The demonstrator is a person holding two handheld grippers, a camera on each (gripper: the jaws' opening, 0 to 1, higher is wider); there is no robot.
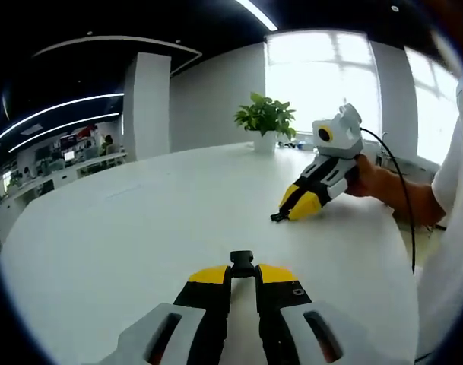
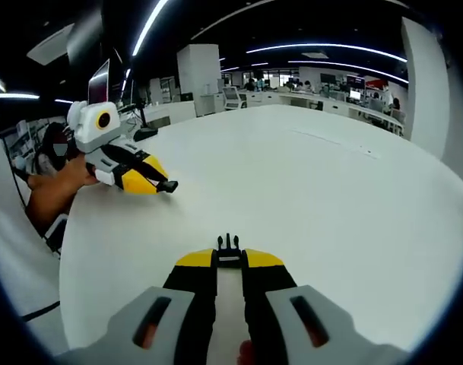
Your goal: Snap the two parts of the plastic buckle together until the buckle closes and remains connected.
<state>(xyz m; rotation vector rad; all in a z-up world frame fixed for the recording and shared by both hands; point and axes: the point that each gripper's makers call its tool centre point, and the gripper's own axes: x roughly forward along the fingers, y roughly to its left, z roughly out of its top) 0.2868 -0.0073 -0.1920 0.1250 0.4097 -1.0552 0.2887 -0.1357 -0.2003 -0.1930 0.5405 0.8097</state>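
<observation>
The left gripper (image 1: pixel 242 268) has its yellow-tipped jaws pinched on a black plastic socket half (image 1: pixel 242 260) of the buckle, blocky, its long axis pointing forward over the smooth white table (image 1: pixel 140 228). The right gripper (image 2: pixel 229 255) likewise clamps the pronged half (image 2: pixel 229 245), prongs pointing away from the jaws. The two halves sit well apart.

Left gripper view rides low over the white counter (image 1: pixel 140 228), looking along its own fingers toward a potted plant (image 1: pixel 266 118) and bright windows. Right gripper view sits equally low, facing the opposite way — toward open office desks. Each view catches the other gripper across the counter — right gripper (image 1: pixel 279 217), left gripper (image 2: pixel 170 185) — the shared ground being the counter between them.
</observation>
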